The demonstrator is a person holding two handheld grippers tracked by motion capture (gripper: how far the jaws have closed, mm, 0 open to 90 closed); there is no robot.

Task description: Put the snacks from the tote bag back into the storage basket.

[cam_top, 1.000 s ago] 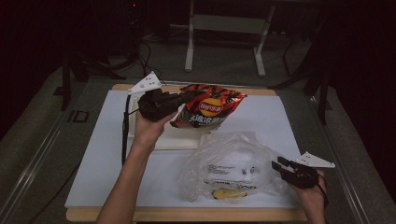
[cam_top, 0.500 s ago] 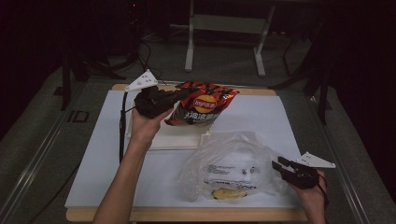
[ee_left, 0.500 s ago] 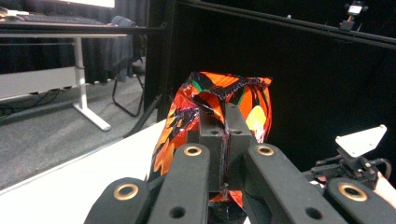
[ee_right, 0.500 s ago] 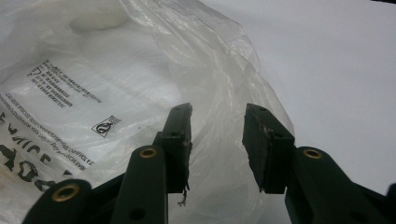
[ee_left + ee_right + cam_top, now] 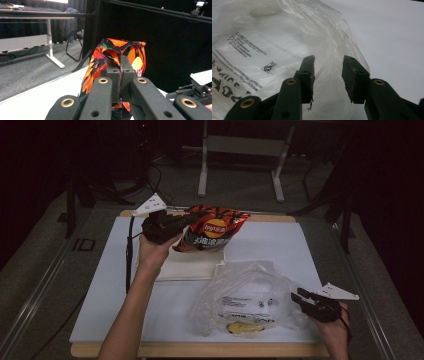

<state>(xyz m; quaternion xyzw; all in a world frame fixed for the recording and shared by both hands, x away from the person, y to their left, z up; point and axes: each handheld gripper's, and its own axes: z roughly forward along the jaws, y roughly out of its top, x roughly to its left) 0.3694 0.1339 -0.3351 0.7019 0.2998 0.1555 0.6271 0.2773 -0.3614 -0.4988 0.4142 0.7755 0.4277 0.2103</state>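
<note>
- Near edge first: the right gripper [image 5: 306,300] sits by the table's near right corner with its fingers [image 5: 308,75] spread apart, gripping nothing. Thin film of the plastic bag [image 5: 250,295] lies between and just under them.
- Risk here: if those fingers close now, they could pinch a single loose layer, and the film may tear or slide out rather than opening the bag's mouth.
- Inside the bag near the front edge lies something yellow [image 5: 243,328], too blurred to name. Drag the bag and it could shift toward the table [image 5: 100,320] edge.
- Mid-table: a flat white pad [image 5: 190,267] lies under the raised load, touching the bag's far corner.
- Farther back, toward the far left: the left gripper [image 5: 119,72] is clamped tight on the chip bag [image 5: 212,230], which hangs in the air above the pad.
- The grip looks to be on a thin crimped edge. My guess is that the puffy bag could swing, slip free, or get its chips crushed if squeezed harder.
- If the bag's mouth isn't held open, the chips may snag on the film.
</note>
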